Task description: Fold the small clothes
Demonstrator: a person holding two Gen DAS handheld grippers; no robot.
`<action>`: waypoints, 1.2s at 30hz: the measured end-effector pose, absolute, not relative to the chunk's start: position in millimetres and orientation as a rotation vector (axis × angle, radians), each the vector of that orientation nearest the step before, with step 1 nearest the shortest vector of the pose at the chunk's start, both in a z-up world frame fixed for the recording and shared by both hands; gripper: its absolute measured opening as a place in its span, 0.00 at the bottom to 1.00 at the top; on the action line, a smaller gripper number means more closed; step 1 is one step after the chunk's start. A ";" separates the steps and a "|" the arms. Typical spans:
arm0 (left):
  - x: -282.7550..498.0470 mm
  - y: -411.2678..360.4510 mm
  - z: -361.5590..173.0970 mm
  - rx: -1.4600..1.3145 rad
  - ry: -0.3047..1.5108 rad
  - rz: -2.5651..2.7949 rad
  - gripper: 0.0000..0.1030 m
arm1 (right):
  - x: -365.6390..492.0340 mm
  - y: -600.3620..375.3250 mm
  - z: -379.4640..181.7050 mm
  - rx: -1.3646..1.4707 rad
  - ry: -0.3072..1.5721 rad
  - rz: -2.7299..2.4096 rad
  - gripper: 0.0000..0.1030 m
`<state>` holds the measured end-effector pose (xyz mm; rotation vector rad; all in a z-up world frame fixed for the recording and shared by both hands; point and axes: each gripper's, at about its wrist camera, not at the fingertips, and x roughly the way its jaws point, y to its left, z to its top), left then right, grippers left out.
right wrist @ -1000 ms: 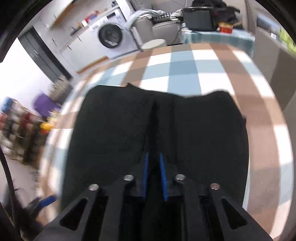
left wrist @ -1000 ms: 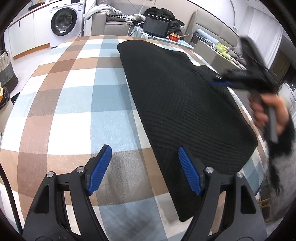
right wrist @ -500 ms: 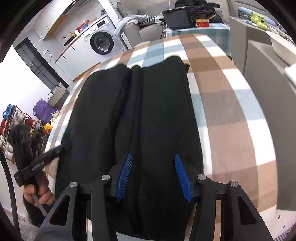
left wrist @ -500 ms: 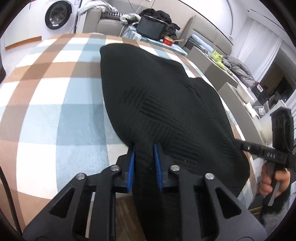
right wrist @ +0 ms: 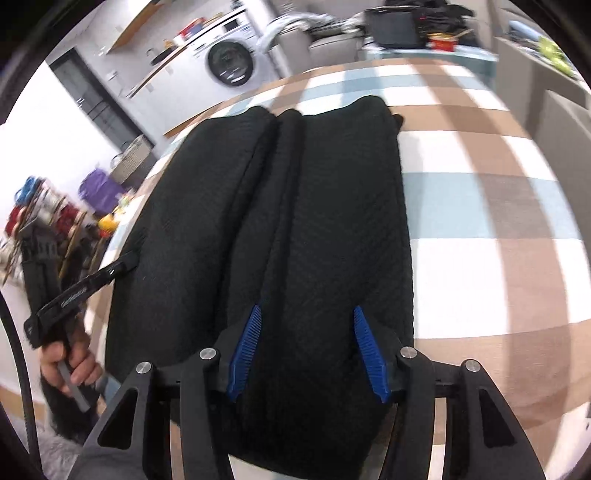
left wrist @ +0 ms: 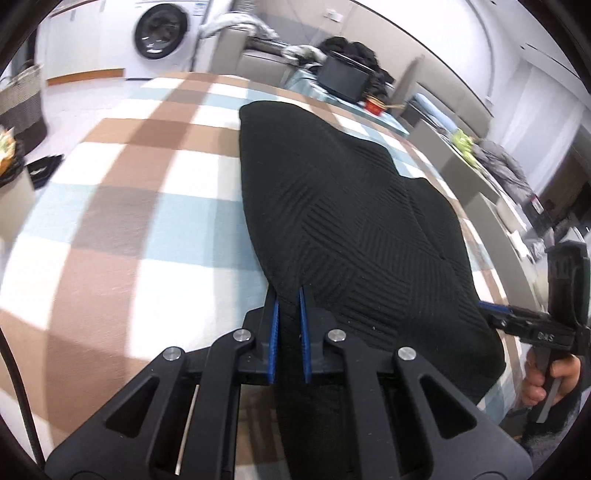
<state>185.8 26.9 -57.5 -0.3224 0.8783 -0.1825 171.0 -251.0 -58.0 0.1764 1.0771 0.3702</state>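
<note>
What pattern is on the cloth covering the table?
A check of brown, pale blue and white squares on the tablecloth, clearest in the left wrist view.

At my eleven o'clock a white washing machine [left wrist: 159, 32] stands by the wall; a grey sofa [left wrist: 258, 61] sits at twelve, over pale floor [left wrist: 85, 92].

Left tongs [left wrist: 289, 306] clamped on black garment [left wrist: 354, 236] edge; checked tablecloth [left wrist: 122, 206] beneath

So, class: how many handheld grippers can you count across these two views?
2. The left gripper is shut on the near edge of the black garment. The right gripper sits over the same edge further along, its jaws opening, cloth between them.
</note>
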 end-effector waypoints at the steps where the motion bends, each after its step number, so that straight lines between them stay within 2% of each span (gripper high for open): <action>1: 184.2 33.1 -58.0 -0.341 0.889 -0.173 0.10 | 171.6 -247.2 -57.1 0.177 1.088 0.386 0.52; 5: 180.2 41.4 -55.3 -0.365 0.894 -0.170 0.12 | 180.4 -240.6 -40.0 0.219 1.038 0.446 0.52; 6: 178.9 41.1 -53.6 -0.350 0.897 -0.163 0.18 | 184.6 -240.6 -36.1 0.258 1.018 0.477 0.52; 7: 177.9 39.1 -52.2 -0.342 0.903 -0.162 0.32 | 189.0 -239.2 -34.1 0.285 1.008 0.504 0.52; 8: 177.4 38.8 -51.5 -0.343 0.904 -0.162 0.41 | 193.5 -236.5 -34.4 0.295 1.008 0.527 0.52; 9: 176.1 39.5 -50.6 -0.347 0.899 -0.162 0.56 | 198.9 -232.0 -36.8 0.289 1.013 0.542 0.52; 10: 174.6 40.2 -49.0 -0.353 0.887 -0.162 0.61 | 205.9 -228.1 -42.4 0.283 1.029 0.550 0.52; 14: 171.7 43.4 -46.6 -0.353 0.880 -0.141 0.61 | 225.6 -221.1 -66.3 0.339 1.107 0.579 0.52; 18: 170.5 47.1 -49.5 -0.361 0.889 -0.131 0.61 | 243.6 -218.2 -72.0 0.438 1.076 0.667 0.52; 23: 168.8 46.6 -51.9 -0.362 0.895 -0.118 0.61 | 263.7 -196.6 -73.4 0.380 1.064 0.691 0.51; 25: 168.0 46.6 -52.3 -0.360 0.890 -0.112 0.61 | 263.7 -188.4 -72.3 0.316 1.067 0.668 0.33; 26: 167.8 46.2 -52.9 -0.361 0.892 -0.109 0.61 | 265.8 -178.4 -72.2 0.265 1.069 0.644 0.20; 29: 167.4 45.8 -52.1 -0.365 0.890 -0.113 0.61 | 257.0 -168.3 -68.6 0.192 1.030 0.625 0.12; 32: 165.9 44.4 -45.6 -0.363 0.876 -0.122 0.61 | 250.0 -158.4 -49.6 0.126 0.971 0.600 0.10; 36: 162.6 40.1 -34.0 -0.345 0.850 -0.144 0.62 | 229.2 -160.8 7.7 0.069 0.826 0.579 0.10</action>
